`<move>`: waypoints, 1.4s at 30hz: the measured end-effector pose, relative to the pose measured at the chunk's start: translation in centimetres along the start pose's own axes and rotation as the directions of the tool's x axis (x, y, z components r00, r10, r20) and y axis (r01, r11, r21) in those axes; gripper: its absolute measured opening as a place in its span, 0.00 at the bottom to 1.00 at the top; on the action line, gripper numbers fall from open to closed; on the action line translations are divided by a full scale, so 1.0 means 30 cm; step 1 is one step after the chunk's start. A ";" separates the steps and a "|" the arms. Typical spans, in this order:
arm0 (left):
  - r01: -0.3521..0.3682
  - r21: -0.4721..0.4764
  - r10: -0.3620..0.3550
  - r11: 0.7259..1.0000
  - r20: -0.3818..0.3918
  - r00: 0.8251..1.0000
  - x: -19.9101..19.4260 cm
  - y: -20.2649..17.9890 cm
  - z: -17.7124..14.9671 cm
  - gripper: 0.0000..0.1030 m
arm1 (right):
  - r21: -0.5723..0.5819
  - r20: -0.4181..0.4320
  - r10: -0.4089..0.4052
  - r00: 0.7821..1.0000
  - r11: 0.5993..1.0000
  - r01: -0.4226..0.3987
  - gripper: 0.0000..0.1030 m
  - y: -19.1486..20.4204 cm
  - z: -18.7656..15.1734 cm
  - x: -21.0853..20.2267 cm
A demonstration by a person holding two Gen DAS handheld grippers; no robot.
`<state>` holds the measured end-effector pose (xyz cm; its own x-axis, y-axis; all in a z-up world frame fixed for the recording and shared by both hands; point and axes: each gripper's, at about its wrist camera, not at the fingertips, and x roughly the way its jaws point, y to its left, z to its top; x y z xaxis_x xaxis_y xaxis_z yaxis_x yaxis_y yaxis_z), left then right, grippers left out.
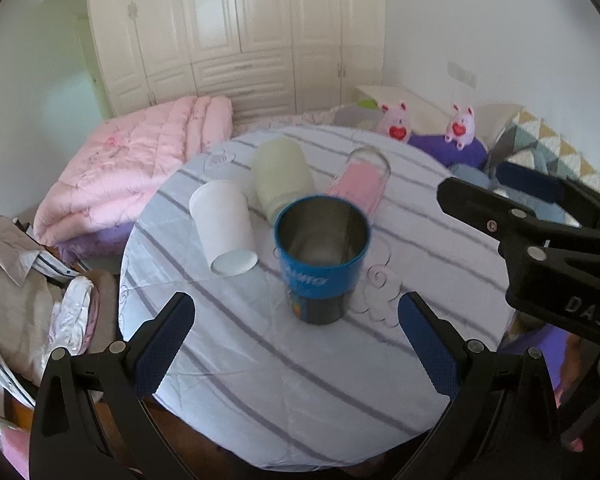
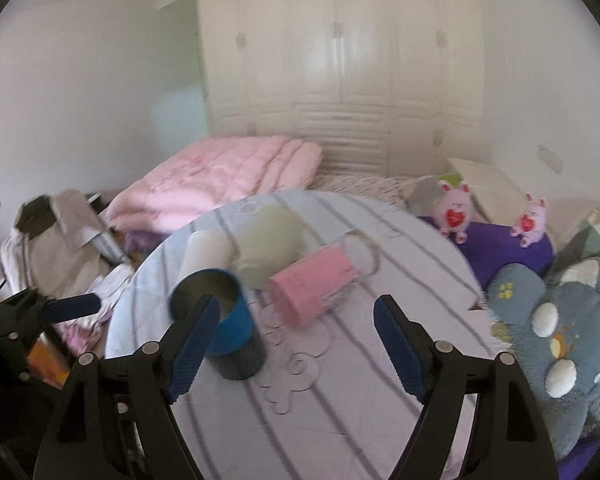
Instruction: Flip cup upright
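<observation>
Striped cloth on round table, pink quilt, cream wardrobe behind

Four cups on the table: one blue cup upright, three lying; two pink plush pigs.

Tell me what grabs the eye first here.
The blue metal cup stands upright, mouth open, mid-table, between the open left tongs. Behind it three cups lie on their sides: a white paper cup, a pale green cup and a pink-sleeved glass. The right tongs are open too, holding nothing.
</observation>
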<state>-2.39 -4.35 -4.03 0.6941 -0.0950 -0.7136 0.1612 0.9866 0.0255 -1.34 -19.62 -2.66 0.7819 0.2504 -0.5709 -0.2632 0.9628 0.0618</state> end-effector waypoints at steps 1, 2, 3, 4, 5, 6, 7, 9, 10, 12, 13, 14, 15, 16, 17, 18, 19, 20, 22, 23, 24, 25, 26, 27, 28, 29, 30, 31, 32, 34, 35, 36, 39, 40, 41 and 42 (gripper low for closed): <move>0.004 -0.011 -0.004 1.000 0.013 1.000 -0.006 -0.004 0.005 1.00 | 0.005 0.013 -0.015 1.000 1.000 0.015 0.79 -0.009 -0.003 -0.009; 0.008 -0.017 -0.008 1.000 0.018 1.000 -0.010 -0.009 0.007 1.00 | 0.009 0.028 -0.031 0.999 0.999 0.031 0.79 -0.024 -0.007 -0.018; 0.015 -0.023 -0.014 1.000 0.024 1.000 -0.014 -0.014 0.010 1.00 | 0.009 0.043 -0.052 0.998 0.999 0.051 0.80 -0.035 -0.013 -0.030; 0.016 -0.030 -0.015 0.999 0.030 0.999 -0.018 -0.021 0.011 1.00 | 0.009 0.060 -0.070 0.996 0.998 0.069 0.80 -0.041 -0.017 -0.039; 0.015 -0.031 -0.015 0.999 0.031 0.999 -0.019 -0.025 0.012 1.00 | 0.007 0.076 -0.086 0.993 0.996 0.086 0.80 -0.045 -0.020 -0.047; 0.010 -0.030 -0.009 0.999 0.033 0.999 -0.019 -0.030 0.014 1.00 | 0.002 0.089 -0.106 0.990 0.994 0.106 0.80 -0.050 -0.023 -0.052; 0.007 -0.030 -0.006 1.000 0.036 0.999 -0.019 -0.033 0.015 1.00 | 0.000 0.103 -0.124 0.987 0.992 0.125 0.80 -0.053 -0.028 -0.057; -0.006 -0.028 0.007 1.000 0.040 0.999 -0.020 -0.042 0.015 1.00 | -0.005 0.115 -0.141 0.983 0.990 0.142 0.80 -0.056 -0.036 -0.056; -0.010 -0.031 0.011 0.999 0.043 0.999 -0.021 -0.042 0.015 1.00 | -0.005 0.112 -0.145 0.983 0.989 0.146 0.80 -0.059 -0.041 -0.052; -0.013 -0.034 0.014 0.999 0.039 0.999 -0.019 -0.043 0.015 1.00 | -0.002 0.104 -0.148 0.983 0.989 0.149 0.81 -0.064 -0.049 -0.044; -0.017 -0.036 0.018 0.999 0.040 0.999 -0.019 -0.041 0.014 1.00 | 0.002 0.106 -0.152 0.983 0.988 0.153 0.81 -0.069 -0.050 -0.040; -0.020 -0.039 0.022 0.999 0.037 0.999 -0.017 -0.040 0.014 1.00 | 0.003 0.108 -0.157 0.982 0.988 0.157 0.81 -0.070 -0.052 -0.036; -0.022 -0.044 0.024 0.999 0.035 0.999 -0.015 -0.039 0.014 1.00 | 0.001 0.104 -0.161 0.981 0.987 0.162 0.81 -0.072 -0.058 -0.031; -0.018 -0.056 0.020 0.998 0.038 0.999 -0.016 -0.032 0.014 1.00 | 0.003 0.102 -0.163 0.981 0.986 0.164 0.81 -0.074 -0.061 -0.029; -0.013 -0.061 0.015 0.998 0.038 0.999 -0.015 -0.029 0.014 1.00 | 0.006 0.102 -0.162 0.981 0.987 0.163 0.81 -0.077 -0.063 -0.027; -0.013 -0.064 0.015 0.998 0.034 0.999 -0.012 -0.027 0.014 1.00 | 0.008 0.104 -0.161 0.981 0.987 0.161 0.81 -0.078 -0.066 -0.028; -0.016 -0.066 0.019 0.998 0.033 0.999 -0.009 -0.025 0.014 1.00 | 0.011 0.105 -0.160 0.982 0.987 0.160 0.81 -0.078 -0.070 -0.028; -0.018 -0.068 0.021 0.997 0.034 0.999 -0.008 -0.024 0.013 1.00 | 0.010 0.102 -0.160 0.982 0.987 0.160 0.81 -0.073 -0.072 -0.030; -0.020 -0.067 0.022 0.998 0.028 0.999 -0.004 -0.028 0.013 1.00 | 0.012 0.104 -0.159 0.982 0.987 0.159 0.81 -0.072 -0.075 -0.030; -0.024 -0.064 0.026 0.998 0.027 0.999 -0.002 -0.031 0.012 1.00 | 0.009 0.099 -0.158 0.982 0.987 0.158 0.81 -0.072 -0.076 -0.030; -0.030 -0.060 0.032 0.998 0.026 0.999 0.000 -0.033 0.010 1.00 | 0.008 0.093 -0.154 0.984 0.988 0.154 0.81 -0.073 -0.077 -0.025; -0.033 -0.058 0.035 0.998 0.026 0.999 0.002 -0.034 0.009 1.00 | 0.010 0.089 -0.152 0.984 0.988 0.151 0.81 -0.073 -0.078 -0.023; -0.034 -0.055 0.035 0.998 0.023 0.999 0.004 -0.036 0.007 1.00 | 0.010 0.085 -0.148 0.985 0.989 0.148 0.81 -0.072 -0.080 -0.020; -0.037 -0.054 0.038 0.998 0.018 0.999 0.007 -0.035 0.006 1.00 | 0.009 0.079 -0.145 0.986 0.989 0.145 0.81 -0.072 -0.082 -0.017; -0.039 -0.055 0.040 0.998 0.016 0.999 0.009 -0.035 0.005 1.00 | 0.009 0.074 -0.146 0.987 0.989 0.146 0.81 -0.074 -0.082 -0.010; -0.038 -0.056 0.039 0.998 0.011 0.999 0.012 -0.032 0.004 1.00 | 0.009 0.068 -0.147 0.987 0.989 0.146 0.81 -0.075 -0.083 -0.007; -0.037 -0.057 0.038 0.998 0.005 0.999 0.015 -0.029 0.003 1.00 | 0.010 0.061 -0.145 0.988 0.989 0.145 0.81 -0.073 -0.083 -0.001; -0.040 -0.060 0.040 0.997 0.000 0.999 0.019 -0.025 0.002 1.00 | 0.012 0.054 -0.142 0.988 0.990 0.142 0.81 -0.075 -0.084 0.002; -0.042 -0.062 0.042 0.997 -0.004 0.999 0.022 -0.021 0.000 1.00 | 0.016 0.049 -0.139 0.989 0.990 0.138 0.81 -0.077 -0.084 0.006; -0.044 -0.070 0.044 0.997 -0.003 0.999 0.023 -0.014 0.000 1.00 | 0.020 0.039 -0.137 0.990 0.990 0.136 0.81 -0.078 -0.087 0.012; -0.044 -0.074 0.043 0.996 -0.003 0.999 0.023 -0.011 -0.001 1.00 | 0.021 0.038 -0.137 0.990 0.990 0.136 0.81 -0.079 -0.087 0.014; -0.044 -0.078 0.044 0.996 0.000 0.999 0.023 -0.008 -0.001 1.00 | 0.020 0.036 -0.137 0.990 0.991 0.136 0.81 -0.078 -0.087 0.015; -0.036 -0.098 0.037 0.995 0.010 0.999 0.021 0.007 -0.002 1.00 | 0.017 0.034 -0.135 0.990 0.991 0.134 0.81 -0.074 -0.086 0.017; -0.034 -0.102 0.035 0.994 0.012 0.999 0.023 0.010 0.000 1.00 | 0.016 0.032 -0.135 0.990 0.991 0.134 0.81 -0.072 -0.087 0.020; -0.033 -0.104 0.034 0.994 0.006 0.999 0.026 0.013 0.000 1.00 | 0.014 0.030 -0.134 0.990 0.991 0.134 0.81 -0.069 -0.086 0.022; -0.034 -0.105 0.035 0.994 0.005 0.999 0.029 0.016 -0.001 1.00 | 0.012 0.028 -0.136 0.990 0.991 0.135 0.81 -0.068 -0.085 0.026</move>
<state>-1.72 -3.94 -4.66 0.7031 -0.0611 -0.7084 0.0626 0.9978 -0.0238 -1.65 -21.65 -5.32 0.8259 0.1202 -0.5508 -0.1480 0.9890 -0.0062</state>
